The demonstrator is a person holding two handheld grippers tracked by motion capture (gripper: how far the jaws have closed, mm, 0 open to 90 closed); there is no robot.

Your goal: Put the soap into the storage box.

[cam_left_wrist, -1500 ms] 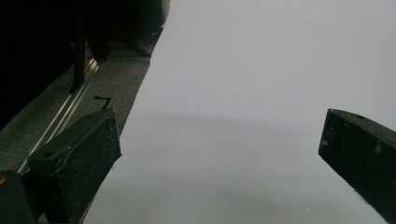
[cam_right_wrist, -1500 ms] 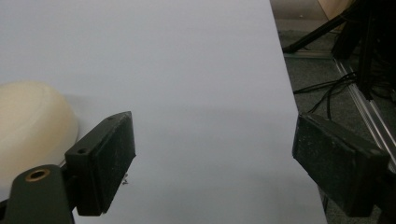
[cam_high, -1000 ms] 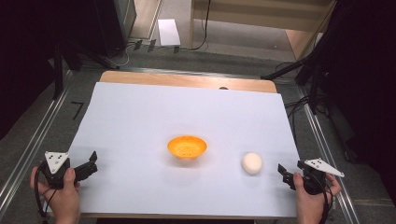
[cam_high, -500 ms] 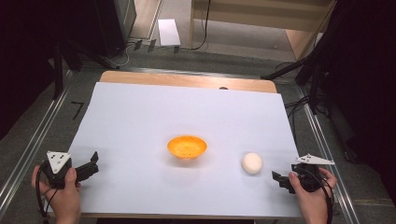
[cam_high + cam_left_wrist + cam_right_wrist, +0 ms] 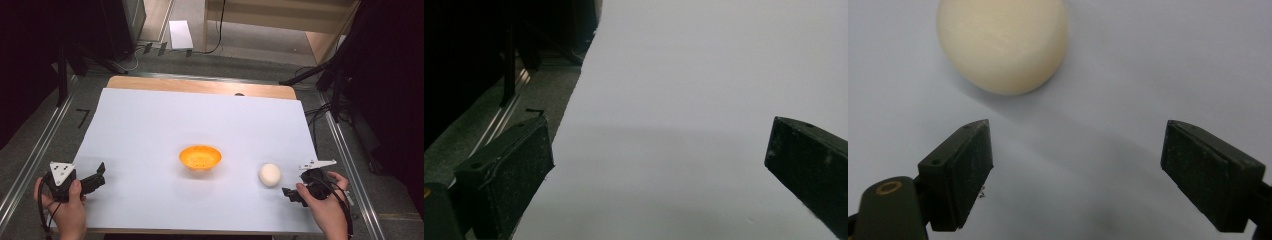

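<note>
A cream ball (image 5: pixel 270 175) lies on a white sheet (image 5: pixel 200 115), just ahead of the right gripper (image 5: pixel 290 194), whose jaws stand wide apart.

Seen from the right gripper view, the ball (image 5: pixel 1002 44) is smooth, matte and pale cream, rounded with a faintly flattened face, and it sits beyond the fingertips, nearer the left-hand finger (image 5: pixel 964 165) than the other and touching neither. From above, an orange bowl (image 5: pixel 200 157) rests farther off past the ball, near the middle of the sheet and well apart from both grippers. The left gripper (image 5: pixel 98 175), held at the sheet's near left edge, also has its jaws spread, with bare white sheet (image 5: pixel 684 100) between and beyond its fingers (image 5: pixel 514 170). A hand (image 5: pixel 325 207) grips each tool from the near side.
</note>
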